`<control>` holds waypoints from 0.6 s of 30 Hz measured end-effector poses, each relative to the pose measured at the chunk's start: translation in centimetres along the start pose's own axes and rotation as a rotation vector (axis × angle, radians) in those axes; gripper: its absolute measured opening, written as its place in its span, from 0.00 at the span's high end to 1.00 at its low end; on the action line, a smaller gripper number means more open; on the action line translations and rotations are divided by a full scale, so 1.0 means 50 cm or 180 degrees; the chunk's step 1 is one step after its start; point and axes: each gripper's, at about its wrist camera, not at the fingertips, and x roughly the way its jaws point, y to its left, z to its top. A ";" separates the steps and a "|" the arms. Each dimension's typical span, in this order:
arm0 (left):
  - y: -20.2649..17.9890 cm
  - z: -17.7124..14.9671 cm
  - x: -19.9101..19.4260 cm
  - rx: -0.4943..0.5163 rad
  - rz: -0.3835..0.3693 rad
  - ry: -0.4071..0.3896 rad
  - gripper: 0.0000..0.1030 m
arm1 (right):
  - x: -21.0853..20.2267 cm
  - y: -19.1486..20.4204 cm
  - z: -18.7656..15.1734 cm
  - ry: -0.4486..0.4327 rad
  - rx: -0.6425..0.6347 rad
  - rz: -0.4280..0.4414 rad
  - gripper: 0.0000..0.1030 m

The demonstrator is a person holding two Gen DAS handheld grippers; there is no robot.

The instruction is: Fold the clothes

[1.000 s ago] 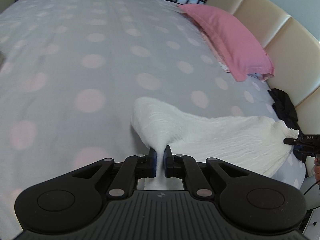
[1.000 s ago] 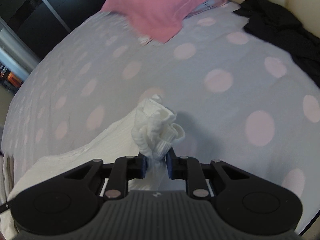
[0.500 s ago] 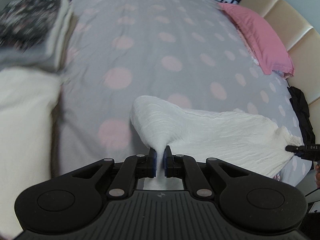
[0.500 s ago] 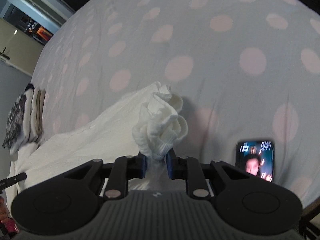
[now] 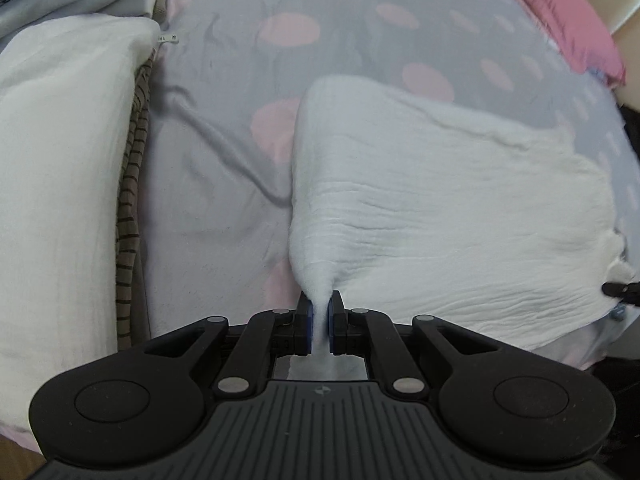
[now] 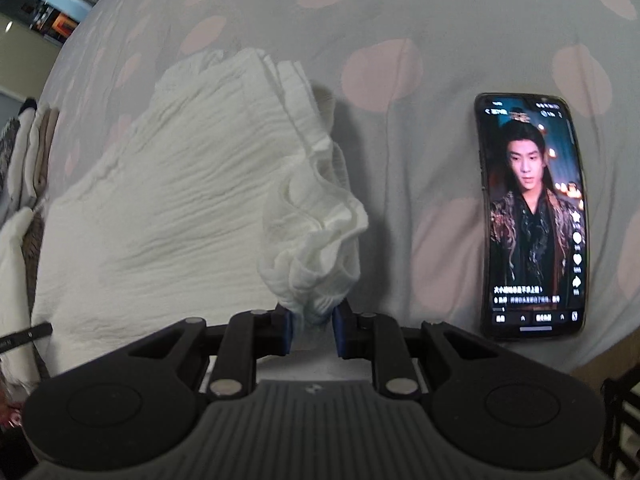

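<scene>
We have lowered the crinkled white cotton garment [image 5: 440,200] onto the grey pink-dotted bedsheet [image 5: 340,0]; our left gripper [image 5: 319,320] stays clamped on one corner, our right gripper [image 6: 314,326] on the bunched corner, beside a newly visible black smartphone [image 6: 534,216].

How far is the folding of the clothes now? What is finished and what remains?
Done: a stack of folded clothes lies at the left on the bed. In hand: the white garment lies spread flat, the left gripper shut on one end and the right gripper shut on its bunched other end. Left: folding it over and adding it to the stack. A black garment may also wait.
</scene>
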 end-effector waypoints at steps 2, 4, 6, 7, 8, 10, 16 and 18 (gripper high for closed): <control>-0.005 -0.004 0.011 0.0081 0.0051 -0.0022 0.94 | 0.010 0.001 0.000 -0.0008 -0.0057 -0.0029 0.78; -0.005 -0.009 0.021 0.0128 0.0079 -0.0013 0.92 | 0.020 0.006 0.002 -0.0017 -0.0096 -0.0055 0.75; 0.004 -0.017 0.019 0.0084 0.0013 -0.0021 0.91 | 0.056 0.055 0.057 -0.0045 -0.0080 -0.0058 0.73; 0.009 -0.021 0.018 0.0062 -0.0022 -0.0028 0.90 | 0.072 0.075 0.079 -0.0062 -0.0072 -0.0054 0.71; 0.013 -0.025 0.011 0.0046 -0.0068 -0.0067 0.89 | 0.075 0.076 0.077 -0.0088 -0.0066 -0.0027 0.64; 0.018 -0.036 -0.006 0.0008 -0.0178 -0.0142 0.83 | 0.084 0.077 0.075 -0.0118 -0.0036 0.0013 0.54; 0.035 -0.086 -0.033 -0.0127 -0.0302 -0.0160 0.55 | 0.123 0.102 0.069 -0.0115 0.0085 0.0144 0.54; 0.042 -0.102 -0.021 -0.0159 -0.0318 -0.0078 0.53 | 0.143 0.127 0.060 -0.0145 0.0045 0.0152 0.54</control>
